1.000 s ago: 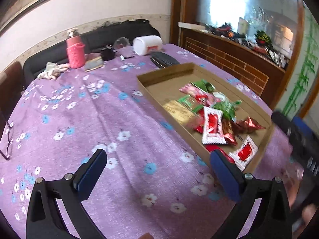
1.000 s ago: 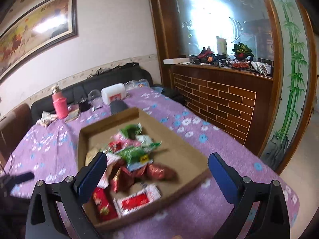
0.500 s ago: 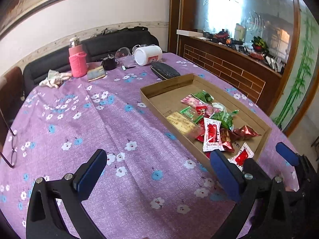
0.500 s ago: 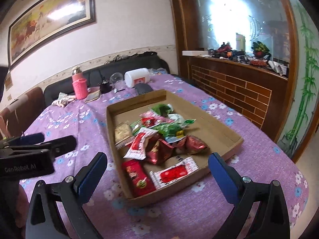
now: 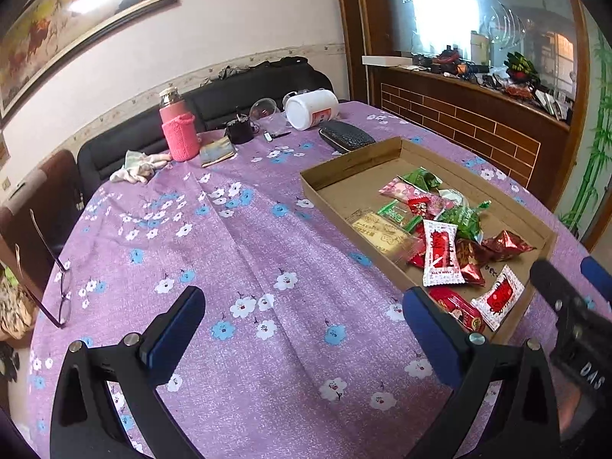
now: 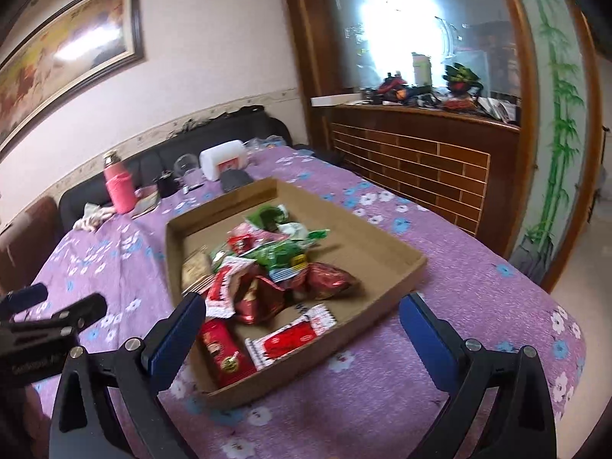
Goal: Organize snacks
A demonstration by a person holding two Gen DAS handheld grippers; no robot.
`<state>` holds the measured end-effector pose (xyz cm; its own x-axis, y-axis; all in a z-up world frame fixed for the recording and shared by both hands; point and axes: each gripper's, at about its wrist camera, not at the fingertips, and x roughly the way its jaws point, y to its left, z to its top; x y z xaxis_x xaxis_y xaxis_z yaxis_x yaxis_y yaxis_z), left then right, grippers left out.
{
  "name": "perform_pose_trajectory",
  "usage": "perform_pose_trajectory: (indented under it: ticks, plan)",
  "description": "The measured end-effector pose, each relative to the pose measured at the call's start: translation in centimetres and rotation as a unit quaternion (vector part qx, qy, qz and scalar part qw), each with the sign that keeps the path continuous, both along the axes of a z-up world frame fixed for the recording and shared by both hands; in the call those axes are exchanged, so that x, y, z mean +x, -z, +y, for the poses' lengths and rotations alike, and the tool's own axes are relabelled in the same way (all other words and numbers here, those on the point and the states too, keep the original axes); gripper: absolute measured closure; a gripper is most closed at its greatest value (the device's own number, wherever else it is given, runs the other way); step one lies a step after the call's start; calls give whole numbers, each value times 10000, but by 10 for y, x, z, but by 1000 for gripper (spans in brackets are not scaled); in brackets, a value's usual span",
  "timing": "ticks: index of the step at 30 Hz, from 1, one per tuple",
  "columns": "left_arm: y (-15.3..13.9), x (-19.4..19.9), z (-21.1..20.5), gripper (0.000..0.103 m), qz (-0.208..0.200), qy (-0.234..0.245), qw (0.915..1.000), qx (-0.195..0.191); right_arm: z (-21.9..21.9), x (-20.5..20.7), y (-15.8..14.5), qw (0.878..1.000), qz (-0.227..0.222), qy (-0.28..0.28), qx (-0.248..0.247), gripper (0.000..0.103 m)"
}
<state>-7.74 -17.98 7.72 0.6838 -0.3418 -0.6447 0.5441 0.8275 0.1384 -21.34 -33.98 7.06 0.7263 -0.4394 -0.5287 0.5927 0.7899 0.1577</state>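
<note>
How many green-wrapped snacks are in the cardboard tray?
3 visible: one at the far end of the tray, a small one mid-tray, a larger one right of it. The pile may hide more.

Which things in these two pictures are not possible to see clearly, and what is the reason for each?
- Snack packets, right wrist view: motion blur; print unreadable.
- Dark red packet, left wrist view: near end hidden behind the left gripper finger.
- Cardboard tray, right wrist view: near left corner hidden behind the right gripper finger.
- Items on the brick counter, left wrist view: too small and backlit.
</note>
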Motion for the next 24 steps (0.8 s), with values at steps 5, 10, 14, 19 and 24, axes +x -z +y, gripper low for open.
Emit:
perform_pose_trajectory:
  ticks: [5, 10, 14, 19, 24]
  plan:
    - [3, -12, -9, 0, -160, 158, 9996, 194, -2, -2, -1, 10000, -32, 64, 6, 1]
    - [4, -22, -16, 0, -316, 280, 9987, 302, -5, -4, 0, 9999, -67, 108, 36, 1]
    - [6, -26, -19, 0, -371, 364, 9980, 352, -8, -6, -1, 9998, -112, 162, 62, 1]
    - [8, -31, -22, 0, -385, 463, 9974, 392, -12, -8, 0, 9996, -133, 220, 122, 1]
    - [8, -31, -23, 0, -396, 472, 9973, 397, -14, -8, 1, 9995, -138, 246, 150, 1]
